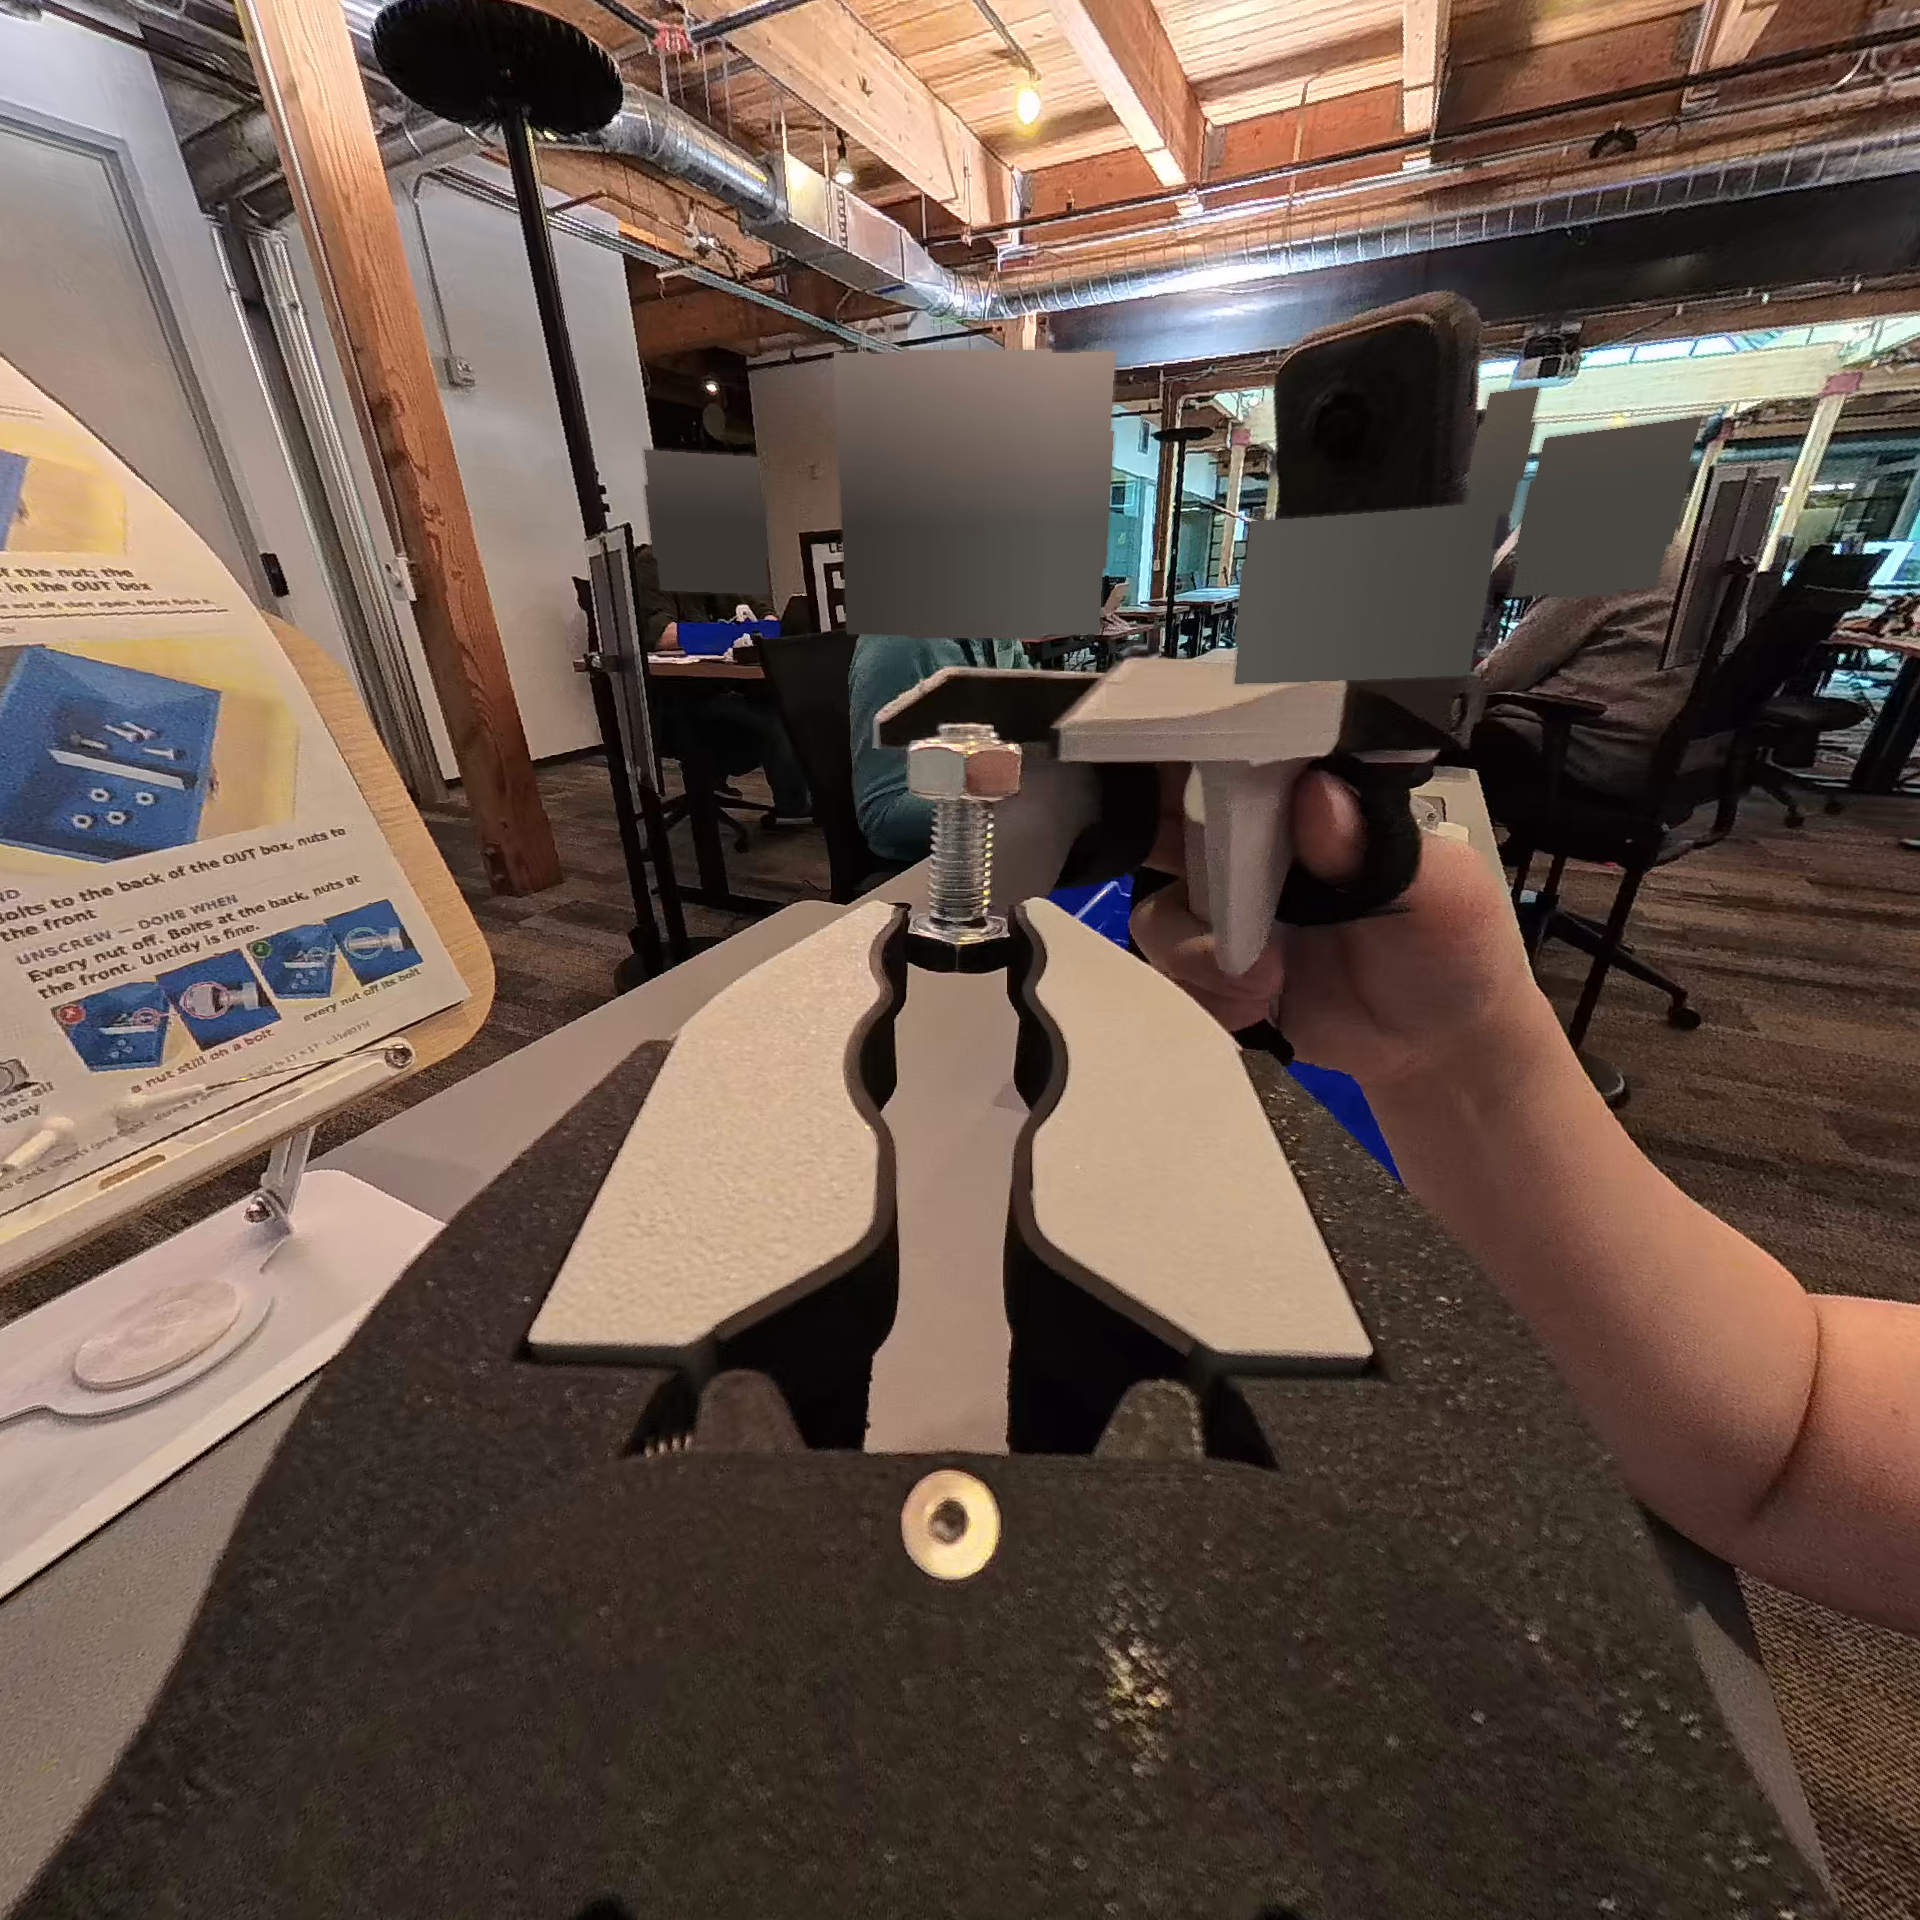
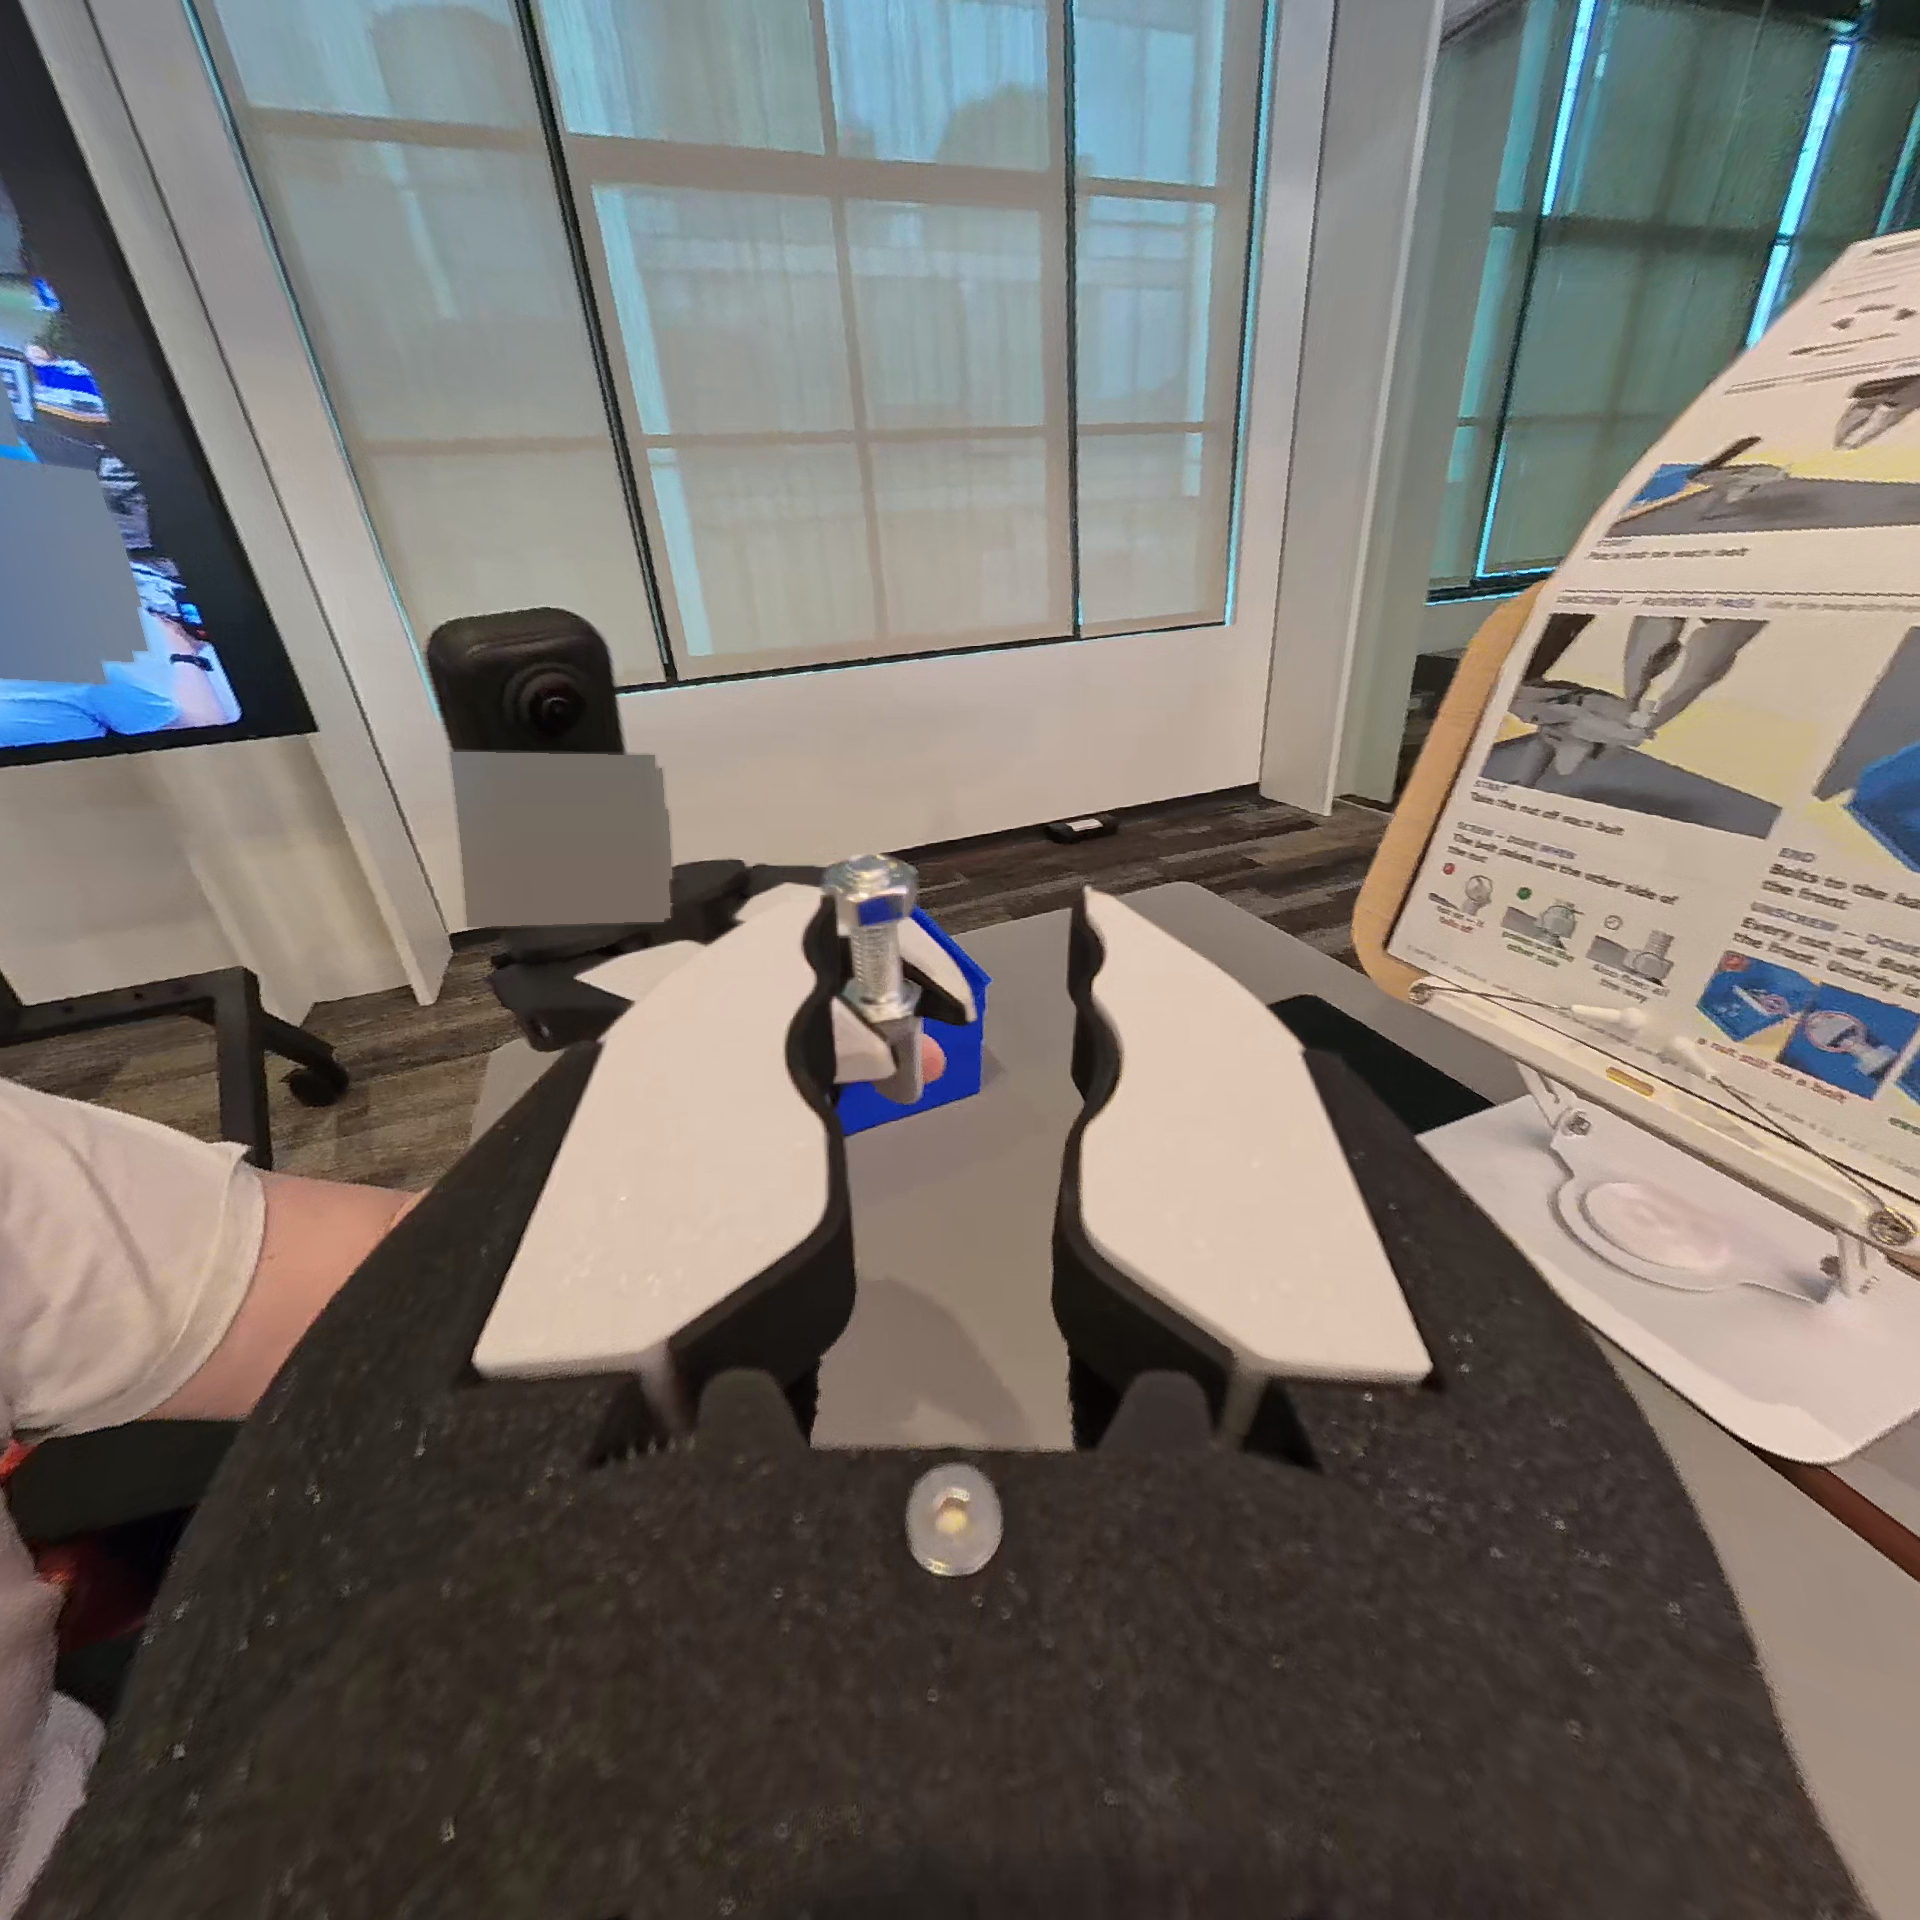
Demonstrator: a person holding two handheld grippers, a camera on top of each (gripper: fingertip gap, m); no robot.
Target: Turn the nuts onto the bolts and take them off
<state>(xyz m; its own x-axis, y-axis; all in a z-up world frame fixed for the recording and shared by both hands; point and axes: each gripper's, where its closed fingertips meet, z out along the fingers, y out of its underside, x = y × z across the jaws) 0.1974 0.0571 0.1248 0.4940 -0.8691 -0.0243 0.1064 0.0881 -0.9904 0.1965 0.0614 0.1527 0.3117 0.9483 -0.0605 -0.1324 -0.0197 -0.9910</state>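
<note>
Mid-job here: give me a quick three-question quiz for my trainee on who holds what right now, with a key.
1. True or false: the left gripper is shut on the bolt at its head, thread pointing up.
2. Where is the nut? A: tight against the head. B: near the bolt's upper end. C: off the bolt.
3. Fill in: the right gripper has its jaws ____.

Key: 1 true; 2 B; 3 open.
</note>
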